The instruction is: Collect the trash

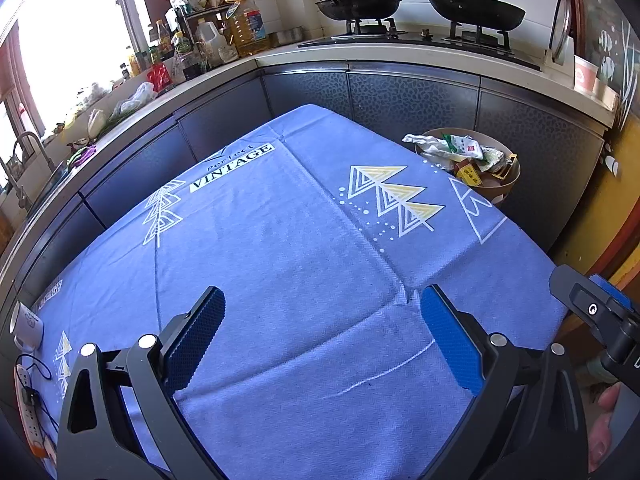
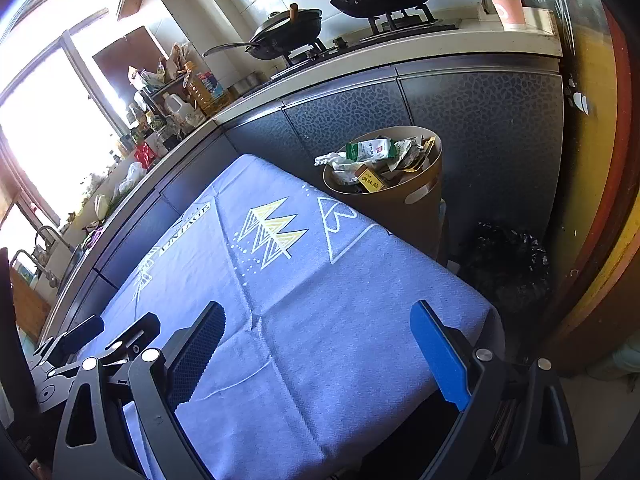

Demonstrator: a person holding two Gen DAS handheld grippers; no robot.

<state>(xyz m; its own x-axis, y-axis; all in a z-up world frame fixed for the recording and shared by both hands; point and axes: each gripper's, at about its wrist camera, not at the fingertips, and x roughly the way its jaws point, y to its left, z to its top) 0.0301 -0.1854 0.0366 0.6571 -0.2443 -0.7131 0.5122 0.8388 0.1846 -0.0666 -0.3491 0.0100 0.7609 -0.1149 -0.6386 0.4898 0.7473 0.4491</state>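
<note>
Blue tablecloth [image 1: 300, 240] between both wide, empty jaws; full bin [image 2: 400, 200] well beyond.

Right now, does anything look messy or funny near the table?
Yes. The bin beside the table is stuffed full, and a white wrapper hangs over its rim. Both grippers are open and empty.

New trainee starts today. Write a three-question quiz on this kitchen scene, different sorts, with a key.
1. True or false: the left gripper holds a wrapper.
2. Where does the bin stand? A) on the counter B) on the floor past the table's far corner C) under the sink
3. Fill in: the pans sit on the ____.

Key: 1. False; both it and the right gripper are open and empty. 2. B. 3. Stove.
</note>
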